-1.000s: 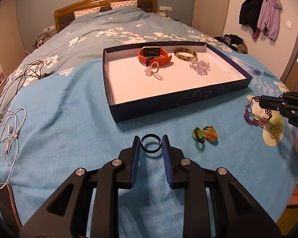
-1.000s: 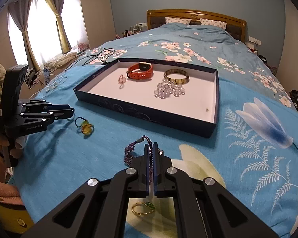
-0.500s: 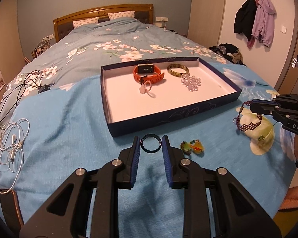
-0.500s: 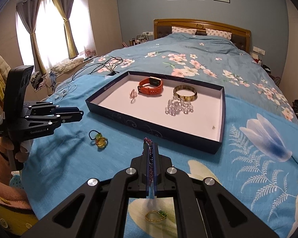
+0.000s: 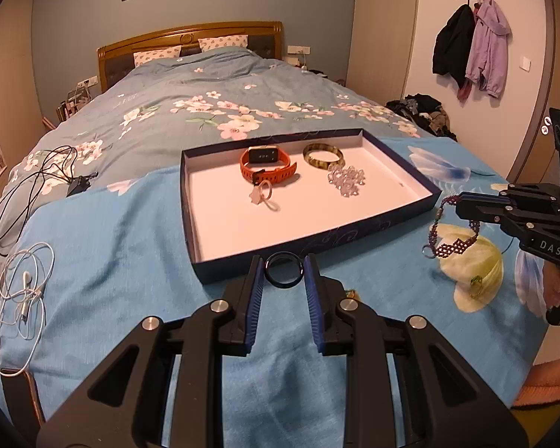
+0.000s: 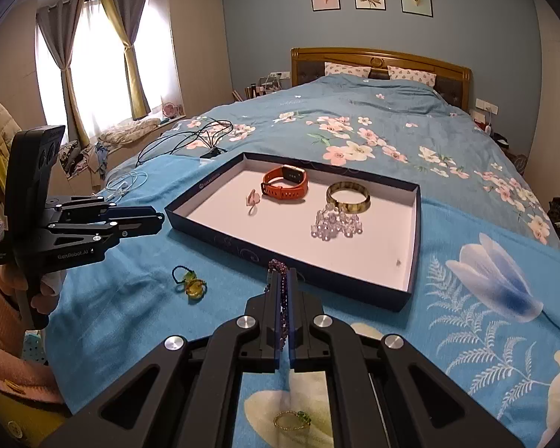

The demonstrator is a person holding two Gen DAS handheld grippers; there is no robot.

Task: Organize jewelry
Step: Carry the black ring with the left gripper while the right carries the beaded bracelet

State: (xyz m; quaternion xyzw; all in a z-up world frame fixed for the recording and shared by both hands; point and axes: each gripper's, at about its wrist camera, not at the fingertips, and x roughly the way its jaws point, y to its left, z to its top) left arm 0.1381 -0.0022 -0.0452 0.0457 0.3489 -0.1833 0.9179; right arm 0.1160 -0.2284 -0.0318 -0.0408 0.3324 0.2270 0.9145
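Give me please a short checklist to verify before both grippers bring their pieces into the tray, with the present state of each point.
1. Left gripper holds the black ring between its pads: ok.
2. Right gripper is closed on the purple bracelet, which hangs free above the bedspread: ok.
3. Free white floor in the tray at its near side: ok.
4. Orange watch, brown bangle, clear beads and small pink ring lie apart from the near side: ok.
5. How firm the grip on the ring is: cannot tell.
6. Pieces left on the bedspread, yellow-green ring and gold bead ring: not ok.
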